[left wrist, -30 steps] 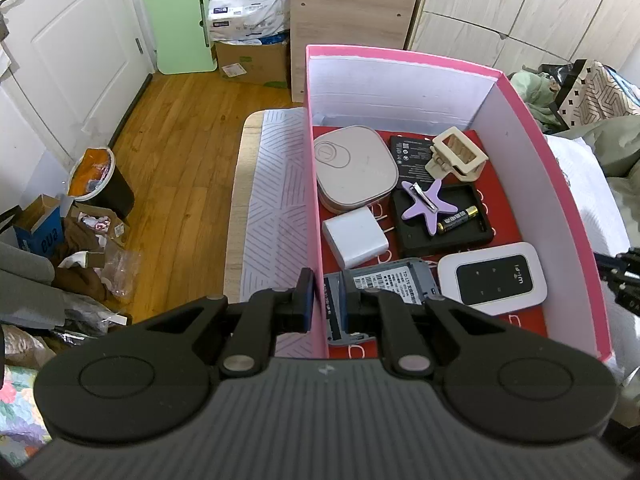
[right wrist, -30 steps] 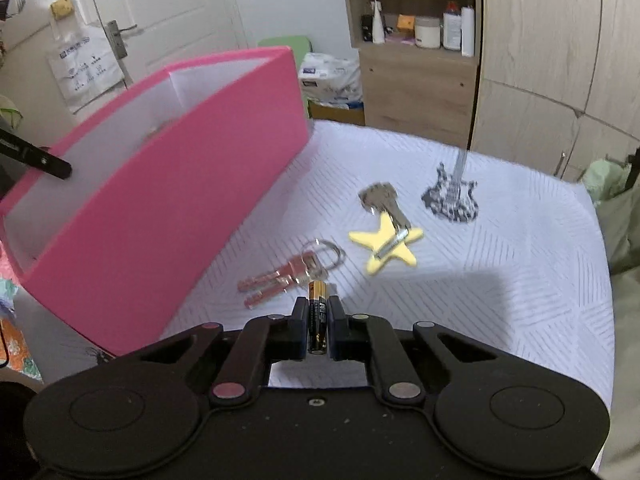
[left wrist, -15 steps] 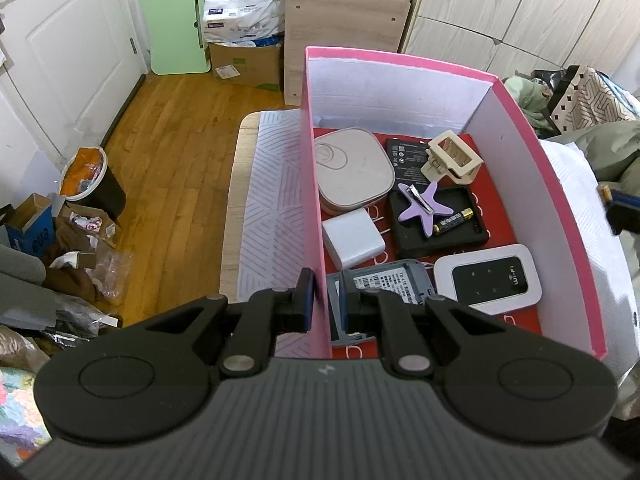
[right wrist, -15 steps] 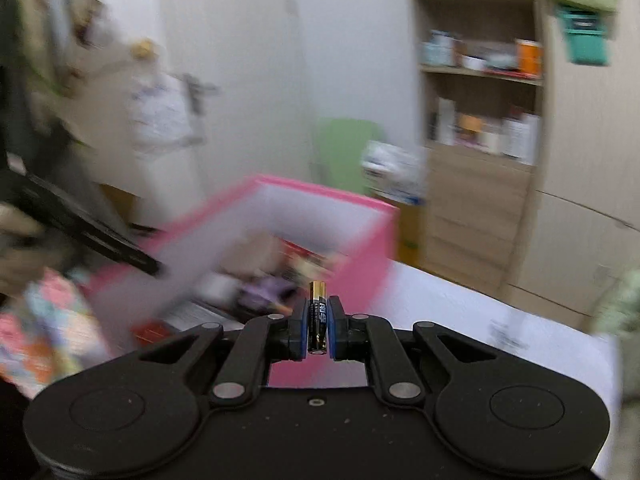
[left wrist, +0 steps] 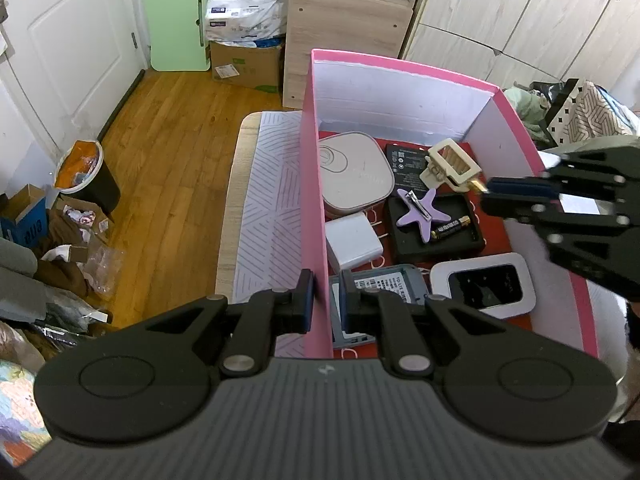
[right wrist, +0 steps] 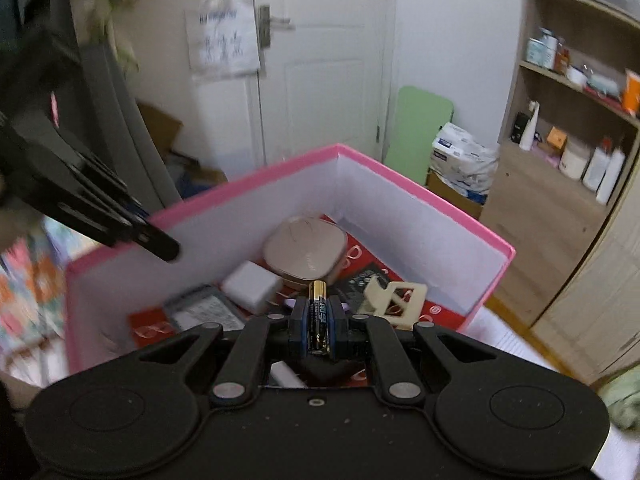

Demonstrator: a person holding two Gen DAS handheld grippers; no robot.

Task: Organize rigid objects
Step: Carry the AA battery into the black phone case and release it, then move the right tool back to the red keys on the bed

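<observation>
A pink box point(left wrist: 314, 184) with white inner walls holds several rigid items: a beige rounded case point(left wrist: 354, 174), a white charger point(left wrist: 352, 240), a purple star clip point(left wrist: 420, 214) and a battery point(left wrist: 450, 228) on a black tray, and a white pocket router point(left wrist: 484, 286). My left gripper point(left wrist: 323, 300) is shut on the box's left wall near the front corner. My right gripper point(right wrist: 318, 326) is shut on a black-and-gold battery point(right wrist: 318, 312) and hovers over the box interior; it shows in the left wrist view point(left wrist: 492, 194) above the right wall.
A cream hair claw point(left wrist: 452, 164) and a black card point(left wrist: 406, 164) lie at the box's back. A grey device point(left wrist: 376, 284) lies at the front. The box stands on a striped white cloth point(left wrist: 272, 208). A wooden cabinet point(left wrist: 344, 36) stands behind.
My right gripper carried the battery up from the cloth beside the keys and over the box's right wall into the box opening. My left gripper kept its hold on the wall.
</observation>
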